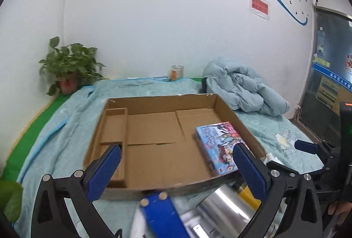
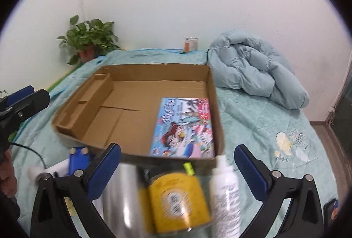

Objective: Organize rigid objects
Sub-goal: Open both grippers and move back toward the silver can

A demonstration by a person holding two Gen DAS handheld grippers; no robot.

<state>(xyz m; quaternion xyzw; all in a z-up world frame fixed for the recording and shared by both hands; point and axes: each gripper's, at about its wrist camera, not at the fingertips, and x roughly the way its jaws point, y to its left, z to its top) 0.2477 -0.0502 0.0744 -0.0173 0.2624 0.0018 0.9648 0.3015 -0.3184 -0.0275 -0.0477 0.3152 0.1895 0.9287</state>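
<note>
An open cardboard box (image 1: 154,103) (image 2: 105,92) lies on the blue bedspread. A colourful picture book (image 1: 220,143) (image 2: 184,125) lies flat in its right part. In front of the box stand a silver cylinder (image 1: 220,205) (image 2: 123,194), a yellow tin (image 2: 176,200) and a white bottle (image 2: 226,194), and a blue clip-like object (image 1: 162,216) (image 2: 78,160) lies there. My left gripper (image 1: 178,169) is open and empty above the box's near wall. My right gripper (image 2: 178,169) is open and empty above the tin and the bottle.
A crumpled light-blue duvet (image 1: 242,88) (image 2: 253,66) lies at the back right. A potted plant (image 1: 68,66) (image 2: 88,40) stands at the back left corner. A small glass jar (image 1: 177,72) (image 2: 191,44) stands against the wall. The green mat edge (image 1: 33,128) shows at left.
</note>
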